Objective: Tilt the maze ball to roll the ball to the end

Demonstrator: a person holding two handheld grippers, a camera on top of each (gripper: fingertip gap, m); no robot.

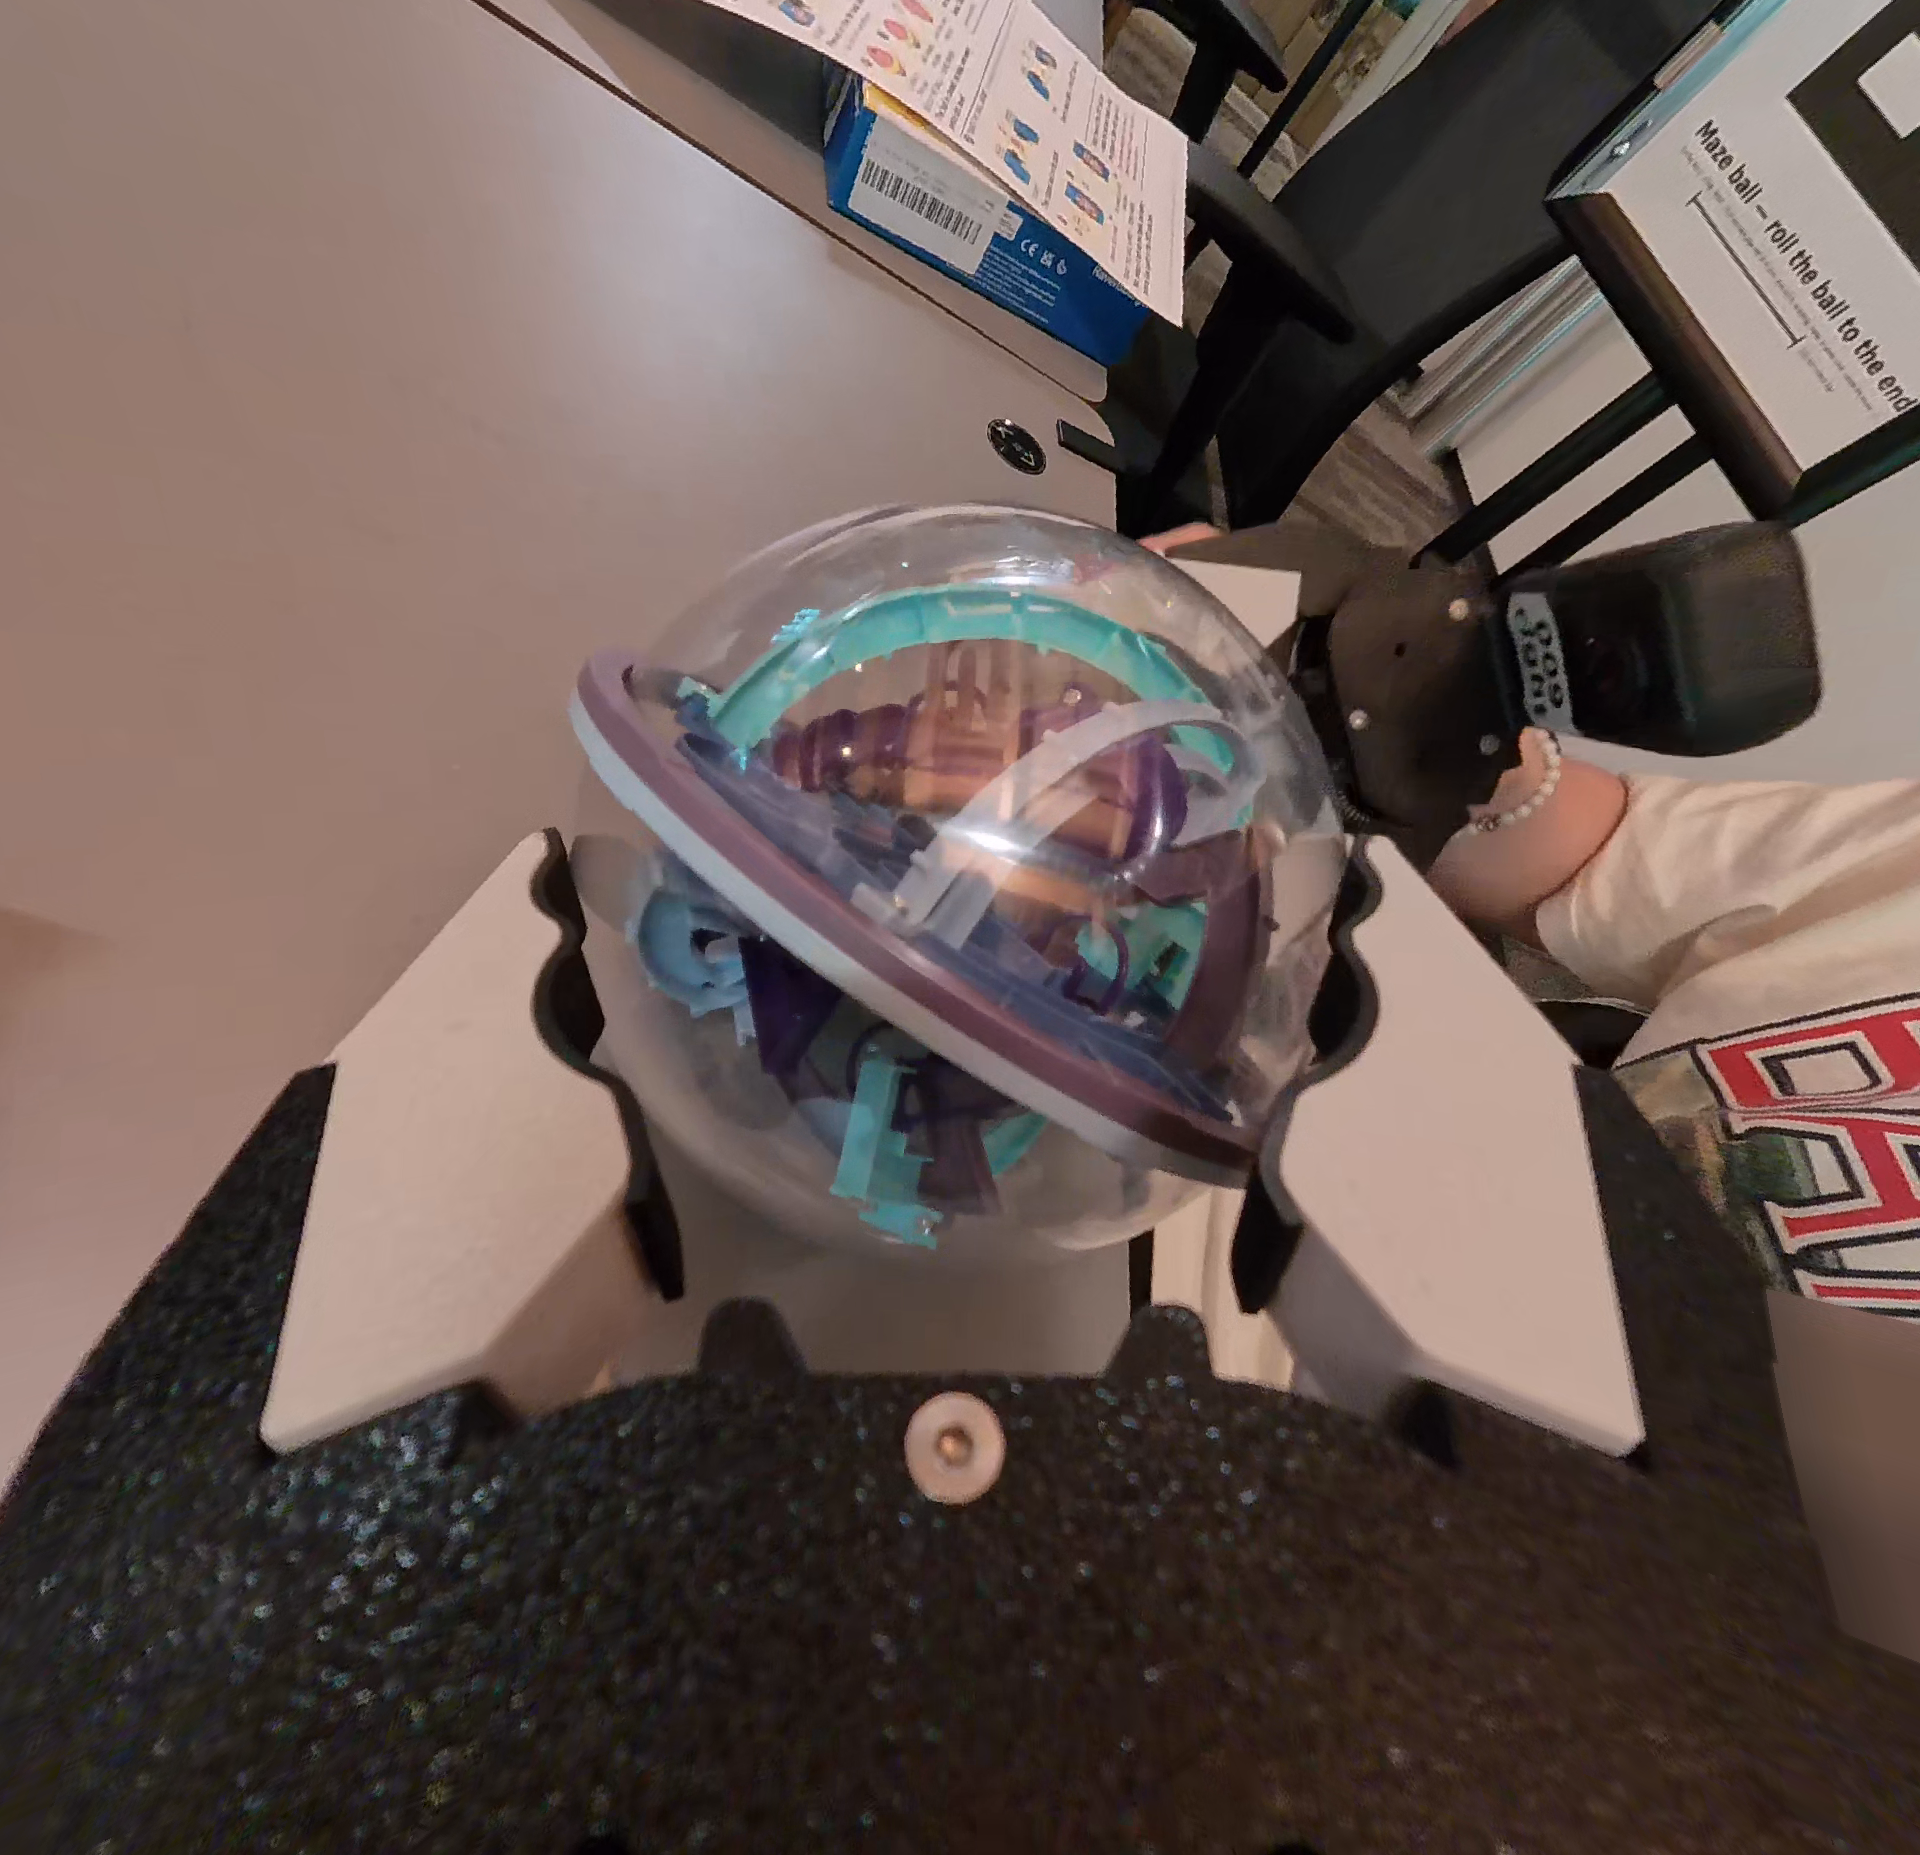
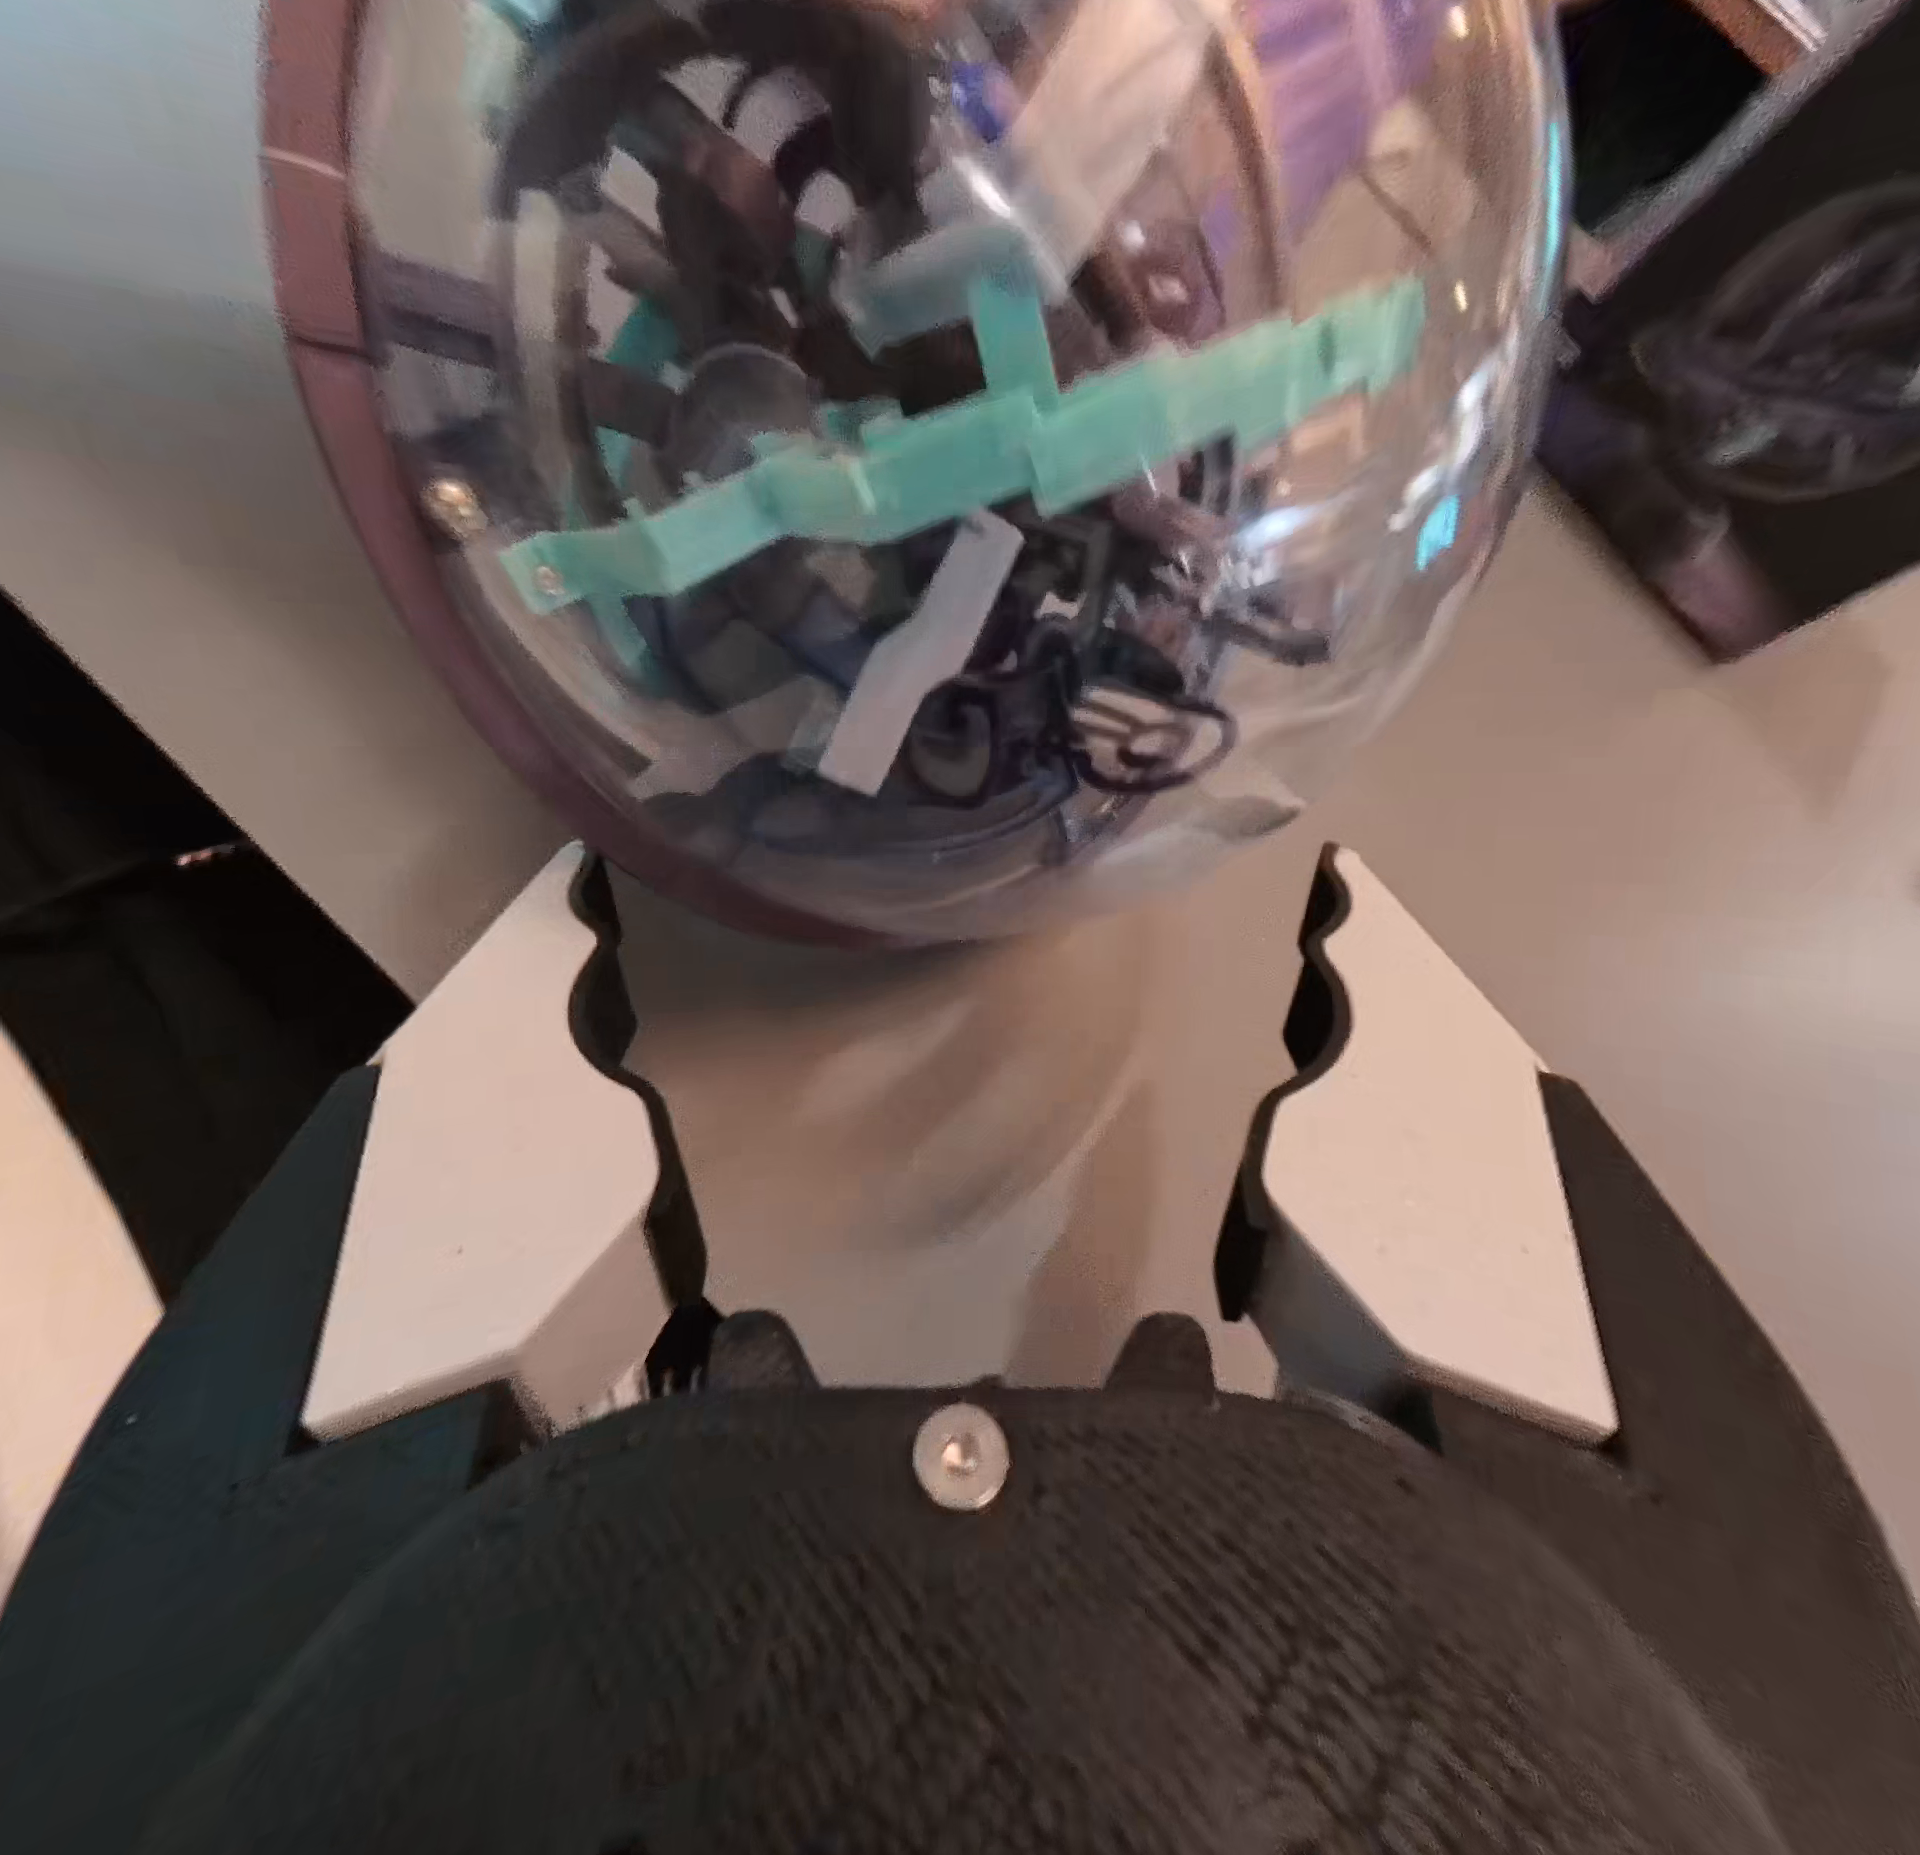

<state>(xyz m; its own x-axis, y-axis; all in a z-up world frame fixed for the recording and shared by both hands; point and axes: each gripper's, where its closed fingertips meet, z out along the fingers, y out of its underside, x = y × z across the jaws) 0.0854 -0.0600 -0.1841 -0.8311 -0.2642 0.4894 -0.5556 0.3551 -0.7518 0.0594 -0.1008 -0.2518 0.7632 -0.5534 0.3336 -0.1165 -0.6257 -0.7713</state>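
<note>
Between the left tongs [image 1: 951, 984], a clear maze ball [image 1: 951, 870] is gripped on both sides, its purple rim tilted above the grey tabletop [image 1: 312, 455]. The small ball inside cannot be made out, so progress along the teal track [image 2: 977, 455] cannot be judged; the rolling seems unfinished. The right tongs [image 2: 956, 922] are held open, empty, just short of the sphere. A blue box [image 1: 966, 247] under a paper sheet [image 1: 1039, 112] lies well apart. The tabletop edge and black chairs [image 1: 1299, 247] are close behind, limiting room there.
</note>
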